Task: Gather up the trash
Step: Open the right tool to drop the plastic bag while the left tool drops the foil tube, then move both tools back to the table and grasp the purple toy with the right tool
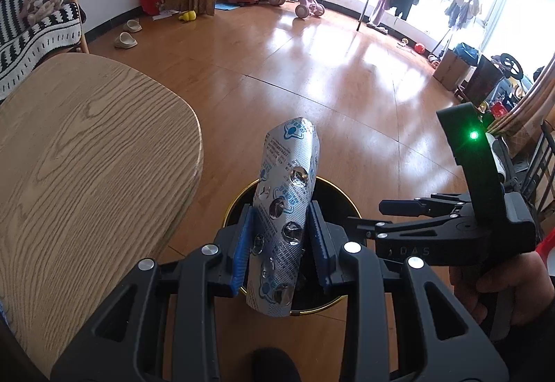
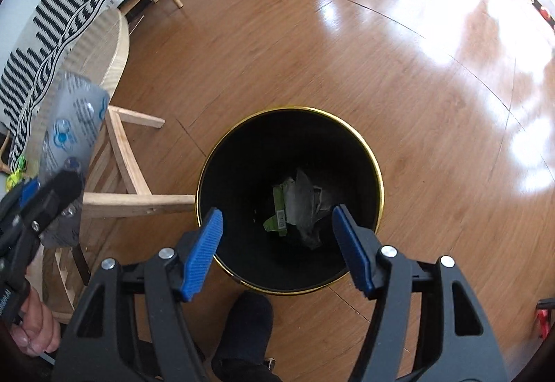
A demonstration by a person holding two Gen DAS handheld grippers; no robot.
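Left wrist view: the left gripper [image 1: 282,229] pinches a silver blister pack [image 1: 286,208] between its blue pads, the pack standing up past the fingertips.
Below the left gripper: black bin with gold rim [image 1: 341,300], on the wood floor.
Left of it: wooden table [image 1: 86,153].
Right gripper [image 2: 277,239]: spread wide, holding nothing, above the bin [image 2: 380,180].
Inside the bin: crumpled green and grey wrappers [image 2: 298,208], between the right fingers.

We see a silver foil blister pack [image 1: 285,215], its pockets burst, held upright above a black gold-rimmed bin [image 2: 222,153] containing crumpled green and grey wrappers [image 2: 298,208].
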